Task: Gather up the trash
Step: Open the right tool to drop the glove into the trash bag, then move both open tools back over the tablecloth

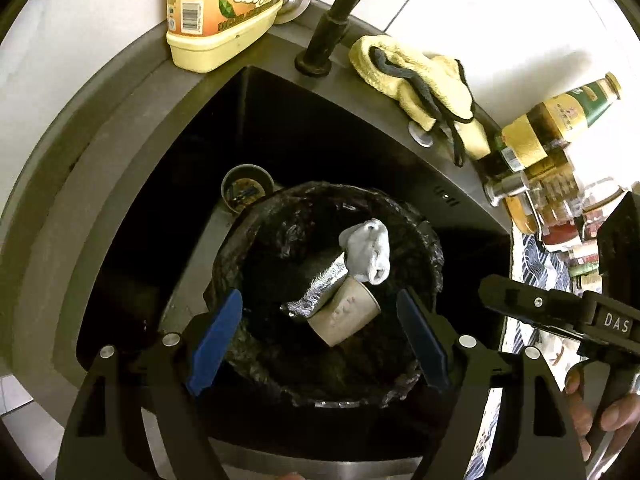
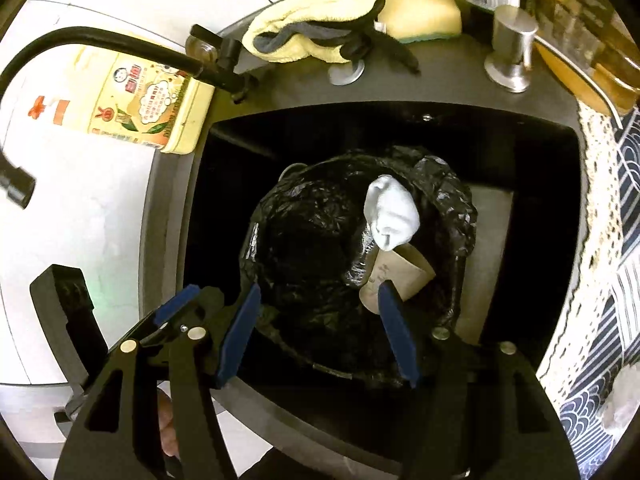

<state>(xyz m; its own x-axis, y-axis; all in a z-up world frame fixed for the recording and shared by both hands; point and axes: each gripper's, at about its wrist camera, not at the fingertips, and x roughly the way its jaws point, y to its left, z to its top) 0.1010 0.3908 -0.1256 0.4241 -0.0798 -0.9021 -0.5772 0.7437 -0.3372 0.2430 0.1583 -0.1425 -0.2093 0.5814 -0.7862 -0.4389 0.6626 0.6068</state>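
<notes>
A bin lined with a black trash bag [image 1: 424,248] [image 2: 304,240] stands in the dark sink. Inside it lie a grey-white crumpled sock or rag [image 1: 366,250] [image 2: 390,212], a brown paper cup [image 1: 346,314] [image 2: 400,272] and a silver foil wrapper [image 1: 320,288]. My left gripper [image 1: 320,344] is open and empty above the bin's near side. My right gripper [image 2: 320,332] is open and empty over the bin, its right finger in front of the cup. The left gripper's fingers show in the right wrist view [image 2: 176,306].
The dark sink [image 1: 132,208] [image 2: 520,136] has a drain strainer [image 1: 246,192] and a black faucet [image 1: 340,12] [image 2: 120,46]. A yellow detergent bottle [image 1: 216,12] [image 2: 132,108], yellow cloth [image 1: 420,84] [image 2: 320,32], sponge [image 2: 420,12], bottles [image 1: 552,128] and a patterned cloth [image 2: 612,240] surround it.
</notes>
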